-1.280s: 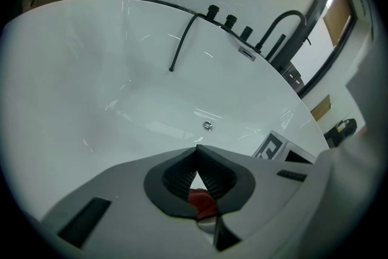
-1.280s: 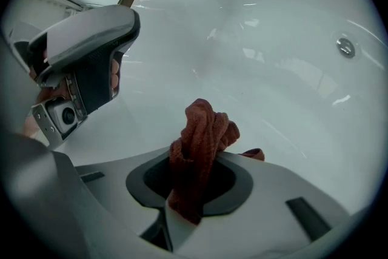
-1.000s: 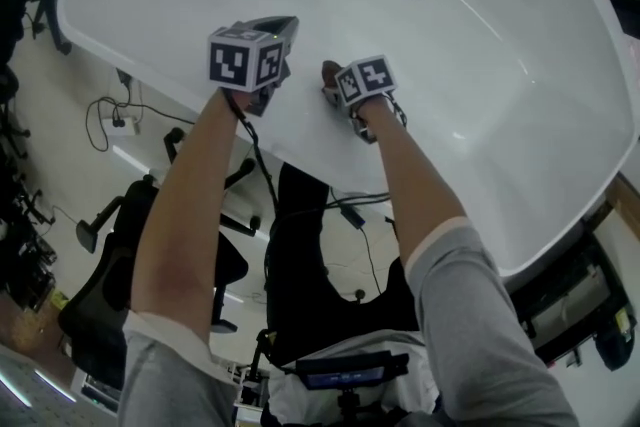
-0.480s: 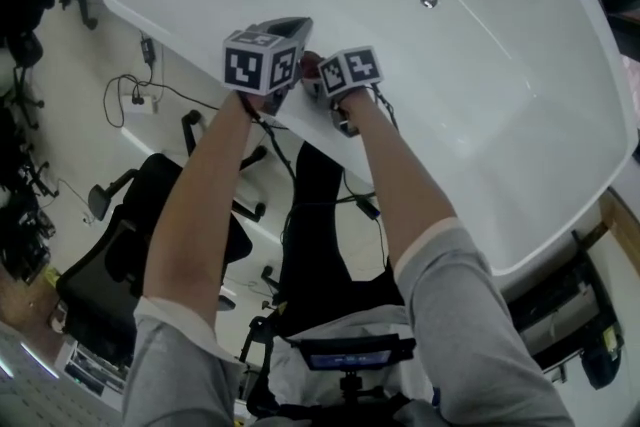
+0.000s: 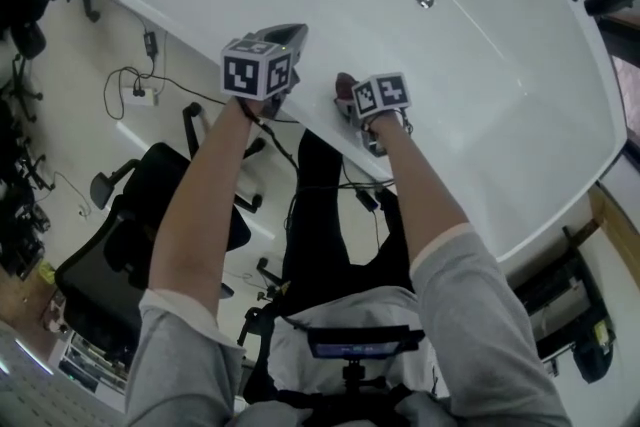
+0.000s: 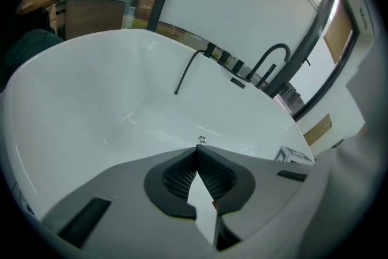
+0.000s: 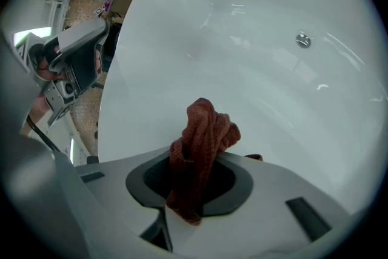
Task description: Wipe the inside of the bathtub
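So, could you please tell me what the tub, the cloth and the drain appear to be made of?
The tub is glossy, smooth white with sharp light streaks. It is likely acrylic or enamelled, but the look leaves that open. The cloth is reddish-brown with a soft looped weave and is bunched in folds, so it is probably terry or microfibre. The drain is a small shiny silver disc, seemingly polished metal.

my left gripper (image 6: pixel 197 156): fingers (image 6: pixel 176 181) pinched tip to tip | I'm looking into the white bathtub (image 6: pixel 115 106) | drain (image 6: pixel 202 140) just past the tips
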`<state>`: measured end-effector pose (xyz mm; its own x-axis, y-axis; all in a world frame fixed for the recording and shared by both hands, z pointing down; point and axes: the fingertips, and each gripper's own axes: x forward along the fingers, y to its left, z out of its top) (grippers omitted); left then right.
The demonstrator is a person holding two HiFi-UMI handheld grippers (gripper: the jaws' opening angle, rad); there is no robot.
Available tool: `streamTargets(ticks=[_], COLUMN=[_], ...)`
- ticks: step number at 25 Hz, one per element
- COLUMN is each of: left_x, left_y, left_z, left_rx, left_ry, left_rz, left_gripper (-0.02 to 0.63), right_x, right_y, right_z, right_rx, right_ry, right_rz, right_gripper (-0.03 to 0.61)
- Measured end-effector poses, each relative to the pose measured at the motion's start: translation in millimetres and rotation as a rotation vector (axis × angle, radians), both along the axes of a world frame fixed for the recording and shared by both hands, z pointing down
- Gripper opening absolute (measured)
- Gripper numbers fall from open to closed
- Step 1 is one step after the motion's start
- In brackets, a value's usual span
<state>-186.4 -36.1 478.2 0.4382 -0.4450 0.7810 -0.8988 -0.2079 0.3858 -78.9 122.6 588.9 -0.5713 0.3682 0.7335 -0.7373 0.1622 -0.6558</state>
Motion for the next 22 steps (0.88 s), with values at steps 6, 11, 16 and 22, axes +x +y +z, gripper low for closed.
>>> streamTargets(ticks=[6, 11, 16, 22], left_x=[8.4, 1.6, -11.7, -26.9], left_y=[9.5, 23.2, 27.4, 35.4], left_z=[-21.4, -33.7, -50.8, -80.0], left_rx=[0.027, 0.031, 0.053, 0.105], left_ry=[0.023, 0.036, 0.034, 0.001], left_rz=[0.015, 0.003, 0.019, 0.056], left_gripper=[0.006, 0.006, 0.006, 0.006], right_x=[12.7, -22.2, -54.5, -63.4], right_y=[9.1, -1.3, -15.9, -29.3], right_z=[-10.2, -30.4, -50.6, -81.1], right_rx=[0.011, 0.018, 0.016, 0.024], right_ry=[0.048, 0.01, -0.025, -0.14], right_rz=[-0.023, -0.012, 0.04, 0.172], right_gripper=[0.101, 0.1, 0.1, 0.101])
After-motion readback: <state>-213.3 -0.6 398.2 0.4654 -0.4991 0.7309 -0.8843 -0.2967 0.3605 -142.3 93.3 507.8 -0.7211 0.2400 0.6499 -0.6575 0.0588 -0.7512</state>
